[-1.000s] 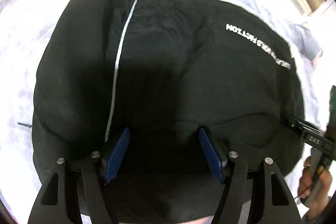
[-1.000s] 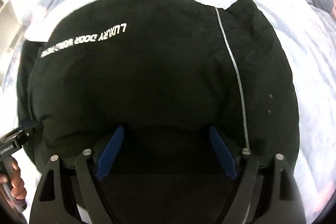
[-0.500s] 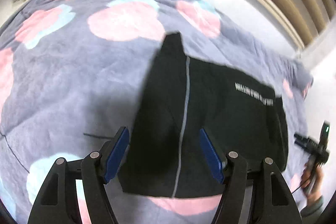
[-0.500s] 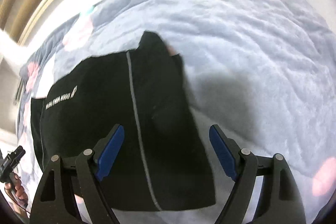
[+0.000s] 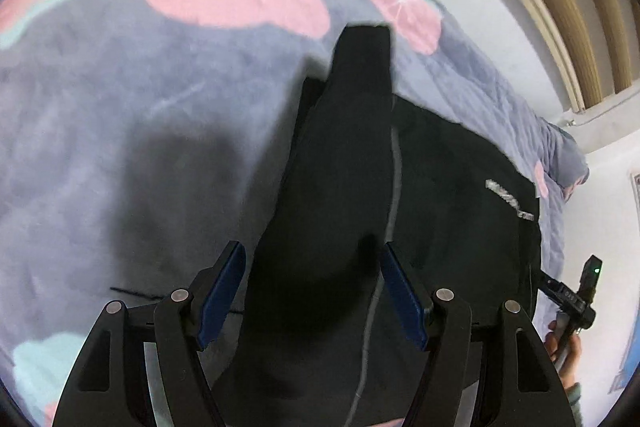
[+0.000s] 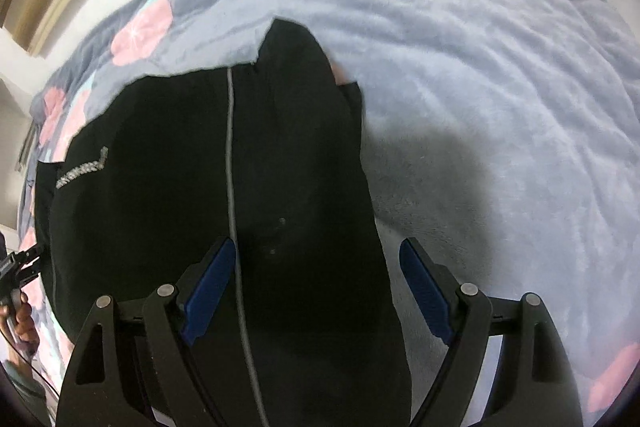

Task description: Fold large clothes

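The black garment (image 5: 440, 195) lies partly folded on the blanket (image 5: 120, 107), and both the left gripper (image 5: 310, 291) and the right gripper (image 6: 316, 291) hang over it with jaws spread and empty, so pinch both near corners evenly before folding.
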`<state>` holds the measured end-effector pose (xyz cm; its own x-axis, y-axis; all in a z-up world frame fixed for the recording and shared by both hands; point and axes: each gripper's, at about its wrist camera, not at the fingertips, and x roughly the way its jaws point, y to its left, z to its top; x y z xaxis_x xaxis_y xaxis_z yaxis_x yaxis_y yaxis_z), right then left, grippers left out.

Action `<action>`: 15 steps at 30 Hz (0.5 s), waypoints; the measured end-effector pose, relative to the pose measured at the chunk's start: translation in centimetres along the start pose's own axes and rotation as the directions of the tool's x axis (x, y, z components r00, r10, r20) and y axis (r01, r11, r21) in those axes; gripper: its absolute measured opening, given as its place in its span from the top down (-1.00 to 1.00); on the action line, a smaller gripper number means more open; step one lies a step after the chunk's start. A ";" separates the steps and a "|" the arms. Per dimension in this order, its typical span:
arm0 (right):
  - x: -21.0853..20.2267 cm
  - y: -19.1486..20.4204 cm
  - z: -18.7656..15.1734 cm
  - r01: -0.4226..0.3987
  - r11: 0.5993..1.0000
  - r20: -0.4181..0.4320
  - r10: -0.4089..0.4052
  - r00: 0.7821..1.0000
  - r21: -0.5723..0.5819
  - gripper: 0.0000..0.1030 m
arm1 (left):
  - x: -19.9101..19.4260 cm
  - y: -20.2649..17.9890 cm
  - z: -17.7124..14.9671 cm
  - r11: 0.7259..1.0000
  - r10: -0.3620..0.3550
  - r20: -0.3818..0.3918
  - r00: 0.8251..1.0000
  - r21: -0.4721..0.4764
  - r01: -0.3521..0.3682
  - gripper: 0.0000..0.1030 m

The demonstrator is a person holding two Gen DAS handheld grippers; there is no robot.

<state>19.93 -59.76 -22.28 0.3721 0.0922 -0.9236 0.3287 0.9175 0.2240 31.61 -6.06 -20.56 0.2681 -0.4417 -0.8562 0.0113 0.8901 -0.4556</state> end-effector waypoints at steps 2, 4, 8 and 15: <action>0.7 -0.4 -0.1 -0.005 1.000 -0.007 0.006 1.000 0.005 -0.70 | 1.4 0.5 0.2 1.000 -0.003 -0.037 0.999 -0.004 0.002 -0.39; 1.1 -1.0 -0.2 -0.016 1.000 -0.006 0.016 1.000 0.026 -0.77 | 2.4 0.8 0.2 1.000 -0.018 -0.057 0.998 0.000 0.018 -0.39; 1.6 -1.9 -0.1 -0.054 0.997 -0.014 0.054 0.998 0.048 -0.83 | 3.4 1.3 0.3 0.997 -0.069 -0.072 0.995 -0.022 0.068 -0.51; 4.5 -4.3 0.7 -0.255 0.959 -0.092 0.267 0.959 0.121 -0.97 | 5.4 2.6 0.4 0.975 -0.216 -0.130 0.968 -0.090 0.205 -0.52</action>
<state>20.80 -63.60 -27.23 0.3650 0.3686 -0.8549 0.3250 0.8101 0.4880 33.44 -6.10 -26.25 0.1318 -0.6339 -0.7621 -0.0205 0.7669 -0.6414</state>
